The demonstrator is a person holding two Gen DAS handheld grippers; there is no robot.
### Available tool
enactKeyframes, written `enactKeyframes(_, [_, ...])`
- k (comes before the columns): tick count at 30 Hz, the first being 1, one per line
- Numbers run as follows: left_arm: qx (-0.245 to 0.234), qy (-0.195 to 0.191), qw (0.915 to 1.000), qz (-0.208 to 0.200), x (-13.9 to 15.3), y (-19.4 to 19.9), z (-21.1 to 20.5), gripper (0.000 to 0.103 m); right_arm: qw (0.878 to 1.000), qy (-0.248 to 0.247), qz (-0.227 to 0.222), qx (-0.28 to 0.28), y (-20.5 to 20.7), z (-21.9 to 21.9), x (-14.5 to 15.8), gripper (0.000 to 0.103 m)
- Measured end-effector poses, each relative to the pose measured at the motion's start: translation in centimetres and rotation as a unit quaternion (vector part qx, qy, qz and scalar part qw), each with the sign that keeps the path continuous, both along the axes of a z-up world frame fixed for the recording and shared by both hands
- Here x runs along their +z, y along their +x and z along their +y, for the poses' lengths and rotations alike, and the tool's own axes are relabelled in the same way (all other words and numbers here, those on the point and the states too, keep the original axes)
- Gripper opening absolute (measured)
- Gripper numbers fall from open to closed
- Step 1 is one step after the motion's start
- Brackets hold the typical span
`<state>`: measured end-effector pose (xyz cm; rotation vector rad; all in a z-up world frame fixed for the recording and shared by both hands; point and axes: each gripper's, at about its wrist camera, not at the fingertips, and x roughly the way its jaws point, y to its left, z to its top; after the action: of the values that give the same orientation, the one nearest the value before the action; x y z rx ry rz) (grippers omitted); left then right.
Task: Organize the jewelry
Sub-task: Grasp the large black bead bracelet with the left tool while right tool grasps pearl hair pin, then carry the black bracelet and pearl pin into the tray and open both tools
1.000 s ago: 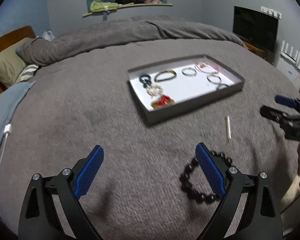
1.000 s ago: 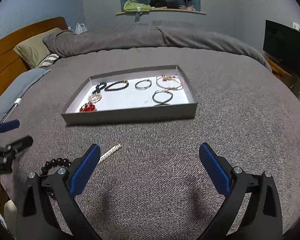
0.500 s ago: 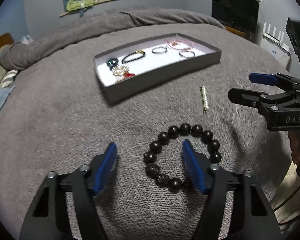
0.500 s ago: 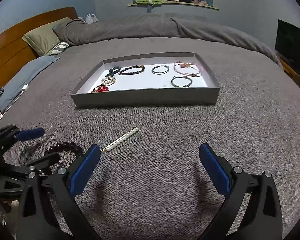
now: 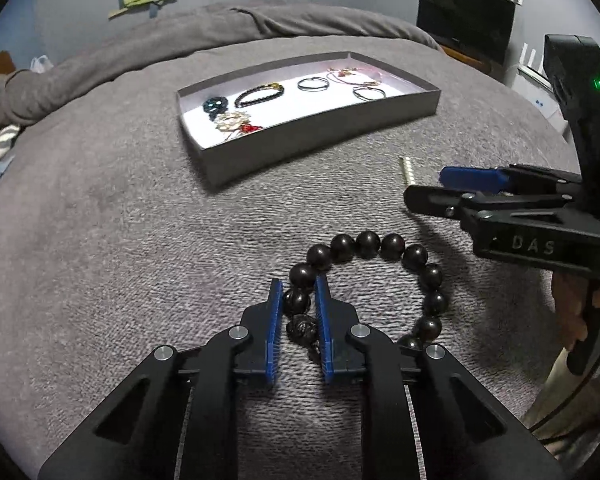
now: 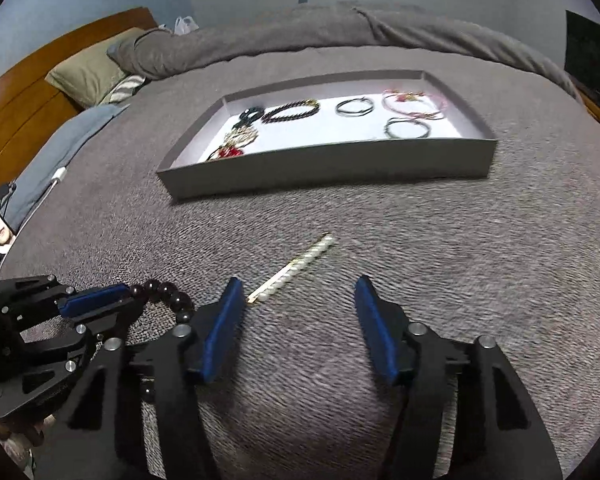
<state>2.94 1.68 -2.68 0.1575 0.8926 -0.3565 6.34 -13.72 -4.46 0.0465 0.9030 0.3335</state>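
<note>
A dark beaded bracelet (image 5: 380, 244) lies on the grey bedspread. My left gripper (image 5: 298, 288) is shut on the bracelet's near-left beads, which sit between the blue pads. The bracelet also shows in the right wrist view (image 6: 166, 294), beside the left gripper (image 6: 96, 304). My right gripper (image 6: 298, 292) is open and empty, low over the bedspread. A pearl hair clip (image 6: 292, 268) lies just ahead of its left finger; it also shows in the left wrist view (image 5: 407, 170). A grey tray (image 5: 320, 132) with a white floor holds several bracelets and ornaments.
The tray (image 6: 328, 162) sits mid-bed beyond both grippers. A rolled grey duvet (image 6: 300, 40) and pillows (image 6: 88, 68) lie at the head. A wooden headboard (image 6: 24, 92) is at the left. A dark television (image 5: 464, 28) stands at the right.
My left gripper moved forward onto the beaded bracelet and closed on its beads. My right gripper moved down and forward toward the pearl clip, and its jaws narrowed while staying open.
</note>
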Motion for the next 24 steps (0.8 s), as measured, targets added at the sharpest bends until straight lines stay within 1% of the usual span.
enactKeyframes(1, [0.002,0.0,1.0,-0.001,0.1,0.0,0.2,0.017,1.0,-0.002,0.002,0.002,0.2,0.3,-0.1,0.048])
enactKeyframes(3, [0.007,0.005,0.9999,-0.007,0.3,0.1,0.5,0.015,1.0,-0.01,0.009,0.003,0.7,0.9,-0.3,0.042])
enactKeyframes(5, [0.012,0.006,0.9999,-0.011,0.4,0.1,0.9,0.015,1.0,-0.015,0.016,-0.002,1.3,1.2,-0.6,0.036])
enactKeyframes(7, [0.015,0.006,0.9998,-0.012,0.5,0.2,1.2,0.015,1.0,-0.021,0.018,-0.004,1.6,1.3,-0.8,0.022])
enactKeyframes(8, [0.018,0.005,0.9998,-0.012,0.6,0.3,1.5,0.015,1.0,-0.023,0.019,-0.001,1.6,1.3,-0.8,0.02])
enactKeyframes(9, [0.019,0.004,0.9997,-0.012,0.6,0.4,1.6,0.015,1.0,-0.024,0.016,0.001,1.6,1.3,-0.7,0.011])
enactKeyframes(10, [0.019,0.003,0.9998,-0.011,0.6,0.4,1.7,0.015,1.0,-0.024,0.015,0.003,1.5,1.3,-0.6,0.006])
enactKeyframes(16, [0.01,-0.013,0.9997,-0.018,1.2,0.2,2.0,0.015,1.0,-0.013,-0.013,0.009,0.4,0.4,0.7,0.006])
enactKeyframes(19, [0.006,-0.022,0.9994,-0.027,2.1,0.0,2.1,0.015,1.0,-0.01,-0.027,0.008,0.0,-0.1,1.6,0.006])
enactKeyframes(24, [-0.002,-0.029,0.9986,-0.043,3.9,-0.3,1.9,0.014,0.999,-0.002,-0.038,0.003,-0.1,-1.0,2.6,0.006])
